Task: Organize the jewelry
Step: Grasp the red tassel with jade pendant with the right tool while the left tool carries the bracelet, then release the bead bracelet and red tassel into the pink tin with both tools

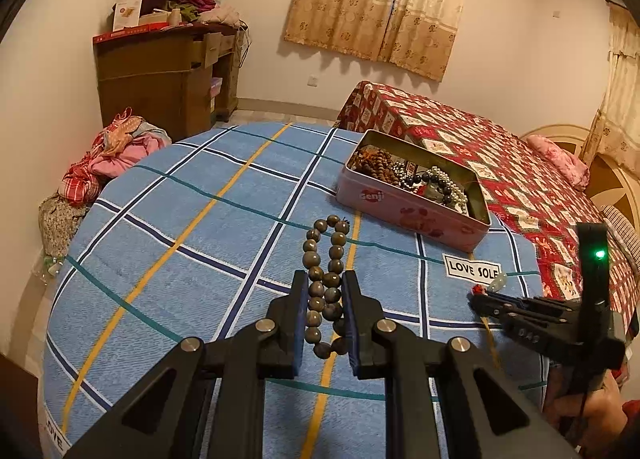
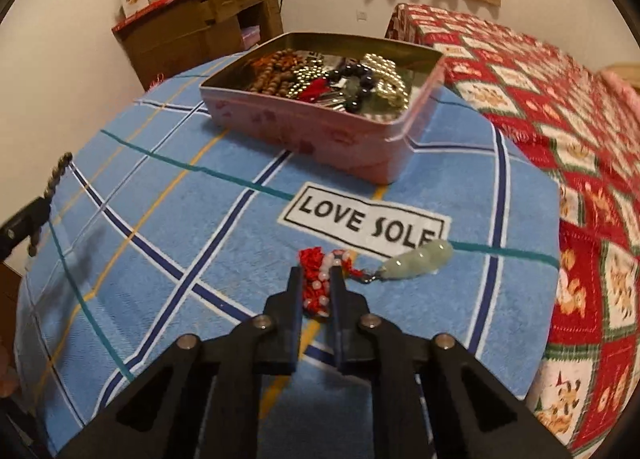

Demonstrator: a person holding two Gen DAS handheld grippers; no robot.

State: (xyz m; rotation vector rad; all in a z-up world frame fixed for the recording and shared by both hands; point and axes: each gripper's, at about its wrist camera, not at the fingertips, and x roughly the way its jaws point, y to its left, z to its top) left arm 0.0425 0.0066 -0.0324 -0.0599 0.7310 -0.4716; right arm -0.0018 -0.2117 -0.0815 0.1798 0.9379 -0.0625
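The left gripper (image 1: 326, 295) is angled downward, its jaws closed on a loop of brown beads (image 1: 326, 259) that is pinched between the two pads. The right gripper (image 2: 316, 291) is pitched more steeply down, its jaws clamped on a red and white beaded tassel (image 2: 318, 283); seen from the left wrist, it is set low and off to the right. A hand (image 1: 584, 415) is seen gripping the right gripper's handle from below.

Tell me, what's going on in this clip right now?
A person with two handheld grippers is sorting jewelry on a blue plaid cloth. The left gripper is shut on a brown bead bracelet. The right gripper is shut on a red beaded cord with a jade pendant. The pink tin already holds more beads.
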